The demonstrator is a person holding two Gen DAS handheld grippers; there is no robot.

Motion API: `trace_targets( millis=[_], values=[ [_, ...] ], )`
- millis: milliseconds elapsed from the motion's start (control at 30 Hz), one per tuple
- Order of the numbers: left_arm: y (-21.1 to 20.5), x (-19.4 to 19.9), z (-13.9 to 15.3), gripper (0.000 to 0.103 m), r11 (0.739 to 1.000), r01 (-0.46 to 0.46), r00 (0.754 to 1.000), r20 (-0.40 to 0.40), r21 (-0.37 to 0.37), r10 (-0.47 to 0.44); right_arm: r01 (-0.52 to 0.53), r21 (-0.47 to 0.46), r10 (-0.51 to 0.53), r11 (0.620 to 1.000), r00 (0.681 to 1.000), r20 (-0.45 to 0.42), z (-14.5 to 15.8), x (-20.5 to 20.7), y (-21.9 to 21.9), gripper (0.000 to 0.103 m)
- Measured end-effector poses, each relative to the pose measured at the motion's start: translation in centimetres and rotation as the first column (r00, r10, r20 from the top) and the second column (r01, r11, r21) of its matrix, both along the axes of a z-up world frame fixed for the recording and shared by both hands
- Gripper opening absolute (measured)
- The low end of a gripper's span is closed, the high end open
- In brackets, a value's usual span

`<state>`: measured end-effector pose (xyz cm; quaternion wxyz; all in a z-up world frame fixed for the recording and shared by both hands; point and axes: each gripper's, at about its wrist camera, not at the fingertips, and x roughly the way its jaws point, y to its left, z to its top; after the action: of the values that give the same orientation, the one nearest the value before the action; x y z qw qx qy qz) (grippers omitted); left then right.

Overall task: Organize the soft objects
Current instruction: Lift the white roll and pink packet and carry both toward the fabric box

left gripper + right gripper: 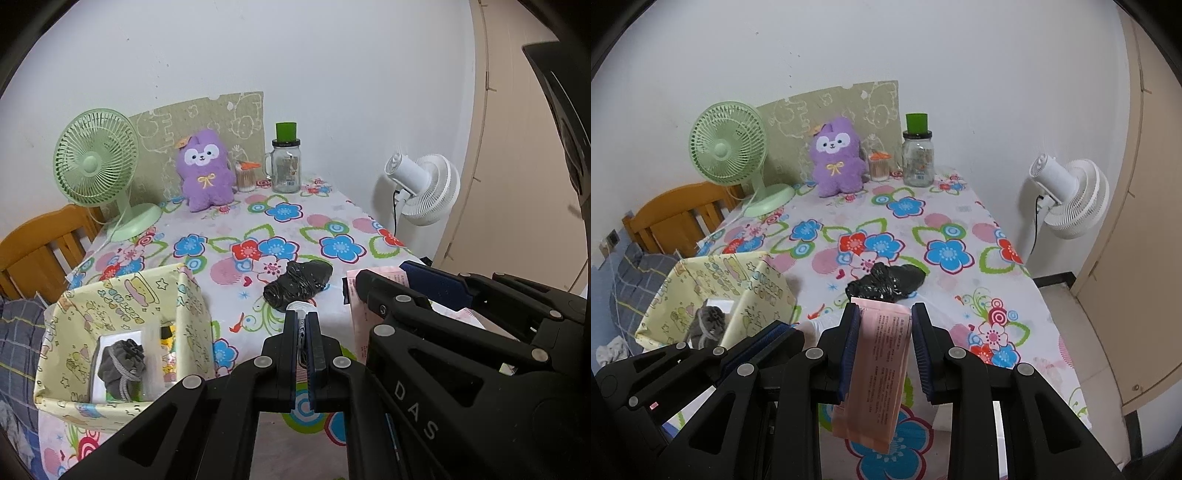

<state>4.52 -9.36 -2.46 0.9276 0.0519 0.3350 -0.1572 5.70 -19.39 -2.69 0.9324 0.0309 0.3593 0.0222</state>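
My right gripper [884, 314] is shut on a flat pink pack [877, 369] printed with small text, which hangs tilted between the pads above the table. My left gripper [302, 317] is shut on a thin strip of crinkled grey-white plastic [300, 308]; what the strip belongs to is hidden. Just beyond both grippers a crumpled black plastic bundle [299, 284] [886, 282] lies on the flowered tablecloth. To the left stands a yellow cartoon-print box [192, 314] [738, 280] with a grey drawstring pouch [120, 363] [707, 321] inside. A purple plush toy [205, 170] [836, 160] sits at the back.
At the back are a green desk fan [96, 158], a glass mug jar with a green lid [286, 166] and a small jar of sticks [245, 177]. A white floor fan [421, 188] stands right of the table, and a wooden bed frame [40, 251] on the left.
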Motion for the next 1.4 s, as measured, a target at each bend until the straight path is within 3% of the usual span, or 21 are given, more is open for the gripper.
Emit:
trace_targets(
  millis=[600, 1400],
  values=[
    [1.5, -0.8, 2.6, 0.001, 1.000, -0.015, 0.999, 0.040, 0.001, 0.015, -0.024, -0.011, 0.024, 1.000, 0.999, 0.040, 2.8, -0.5, 1.6, 0.032],
    [6.6, -0.1, 4.2, 0.001, 0.998, -0.061, 0.996, 0.059, -0.013, 0.062, -0.076, -0.031, 0.078, 0.997, 0.995, 0.057, 4.6, 0.7, 6.7, 0.031]
  ],
)
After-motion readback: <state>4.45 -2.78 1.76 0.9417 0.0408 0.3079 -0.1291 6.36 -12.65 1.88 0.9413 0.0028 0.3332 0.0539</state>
